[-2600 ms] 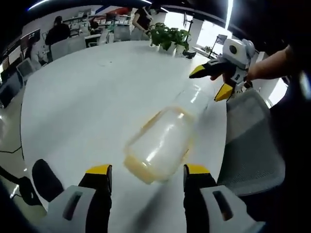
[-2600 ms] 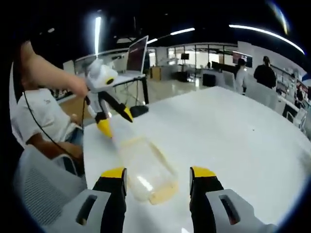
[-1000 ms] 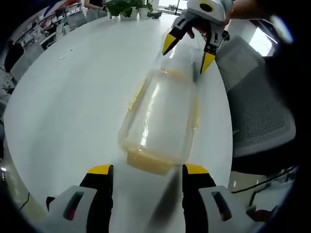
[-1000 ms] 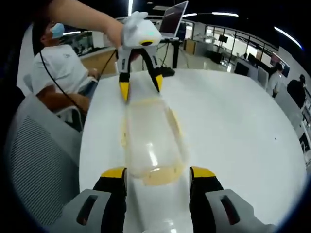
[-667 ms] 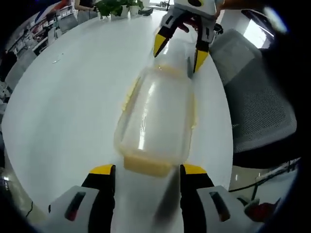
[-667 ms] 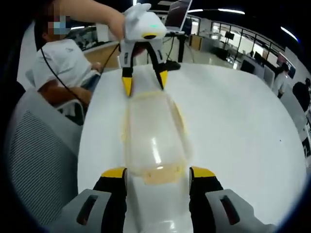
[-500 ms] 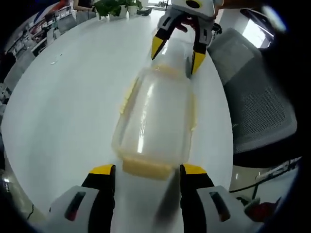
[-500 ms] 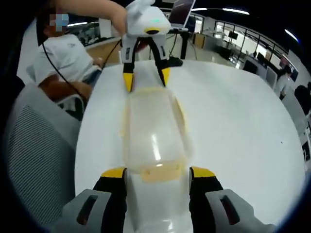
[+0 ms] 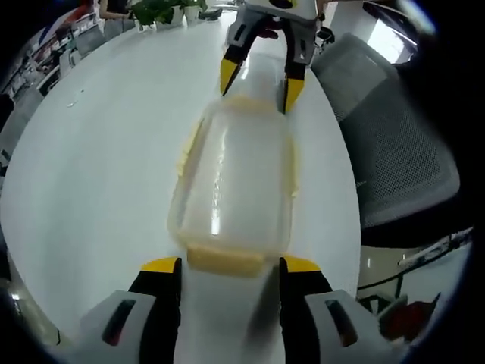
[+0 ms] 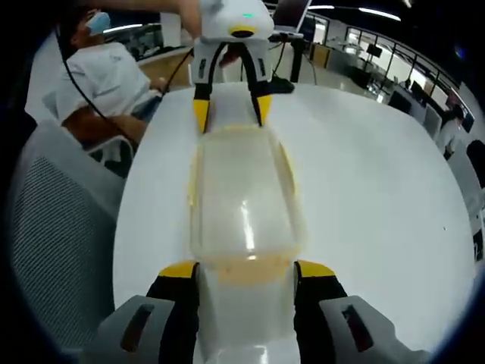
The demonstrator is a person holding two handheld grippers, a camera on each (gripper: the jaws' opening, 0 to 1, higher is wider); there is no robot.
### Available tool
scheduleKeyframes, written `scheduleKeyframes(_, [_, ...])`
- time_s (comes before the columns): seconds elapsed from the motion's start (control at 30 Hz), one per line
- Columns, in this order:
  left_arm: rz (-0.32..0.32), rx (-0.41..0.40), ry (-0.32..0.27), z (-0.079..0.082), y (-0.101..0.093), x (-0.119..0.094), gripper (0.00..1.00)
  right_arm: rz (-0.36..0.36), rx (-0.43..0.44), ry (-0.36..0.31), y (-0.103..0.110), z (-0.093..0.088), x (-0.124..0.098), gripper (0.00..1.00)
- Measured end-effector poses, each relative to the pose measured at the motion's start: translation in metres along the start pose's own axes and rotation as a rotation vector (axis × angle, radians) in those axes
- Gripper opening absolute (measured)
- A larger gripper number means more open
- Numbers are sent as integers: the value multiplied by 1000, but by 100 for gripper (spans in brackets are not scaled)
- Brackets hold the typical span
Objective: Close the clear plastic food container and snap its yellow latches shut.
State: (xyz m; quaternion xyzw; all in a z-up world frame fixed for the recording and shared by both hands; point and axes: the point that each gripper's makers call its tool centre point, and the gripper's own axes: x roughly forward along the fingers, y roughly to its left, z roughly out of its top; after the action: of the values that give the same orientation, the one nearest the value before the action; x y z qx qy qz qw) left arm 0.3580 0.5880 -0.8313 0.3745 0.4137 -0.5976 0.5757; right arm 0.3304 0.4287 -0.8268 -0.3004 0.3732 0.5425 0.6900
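**Box bracketed end to end, latches not yet pressed**

The box (image 9: 231, 182) lies lengthwise near the table (image 9: 98, 152) edge that faces the mesh chair (image 9: 394, 144), lid on. One yellow end latch (image 9: 223, 260) sits just ahead of the left gripper (image 9: 227, 265), whose jaws stand apart on either side of it, holding nothing. At the far end the right gripper (image 10: 244, 271) is likewise spread around its own end latch (image 10: 246, 267).

Risks, as I judge them: the box is light and the tabletop slick, so an uneven push from one end could slide it toward the chair-side edge (close already). A jaw catching the lid rim instead of the latch could lift the lid.

Count: one box, two grippers, two end latches, yellow strips along both long sides, one chair.
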Motion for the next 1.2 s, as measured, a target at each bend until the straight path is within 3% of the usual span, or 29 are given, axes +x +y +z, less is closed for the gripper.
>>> scheduleKeyframes(0.23, [-11, 14, 13, 2, -2, 5, 50, 15, 52, 50, 1, -7, 3, 48])
scheduleKeyframes(0.3, [-9, 33, 17, 2, -1, 6, 50, 7, 7, 12, 1, 0, 3, 48])
scheduleKeyframes(0.5, [-14, 27, 19, 2, -2, 5, 51, 19, 68, 42, 0, -3, 3, 49])
scheduleKeyframes(0.7, [-14, 65, 38, 0, -1, 5, 48, 21, 4, 44, -1, -1, 2, 47])
scheduleKeyframes(0.8, [-12, 62, 41, 1, 0, 5, 47, 35, -15, 86, 1, -7, 4, 48])
scheduleKeyframes(1.1, [-3, 73, 49, 1, 2, 6, 46, 40, -22, 101, 2, -7, 10, 48])
scheduleKeyframes(1.2, [10, 99, 61, 0, 2, 6, 45, 33, -51, 118, 0, -9, 9, 41])
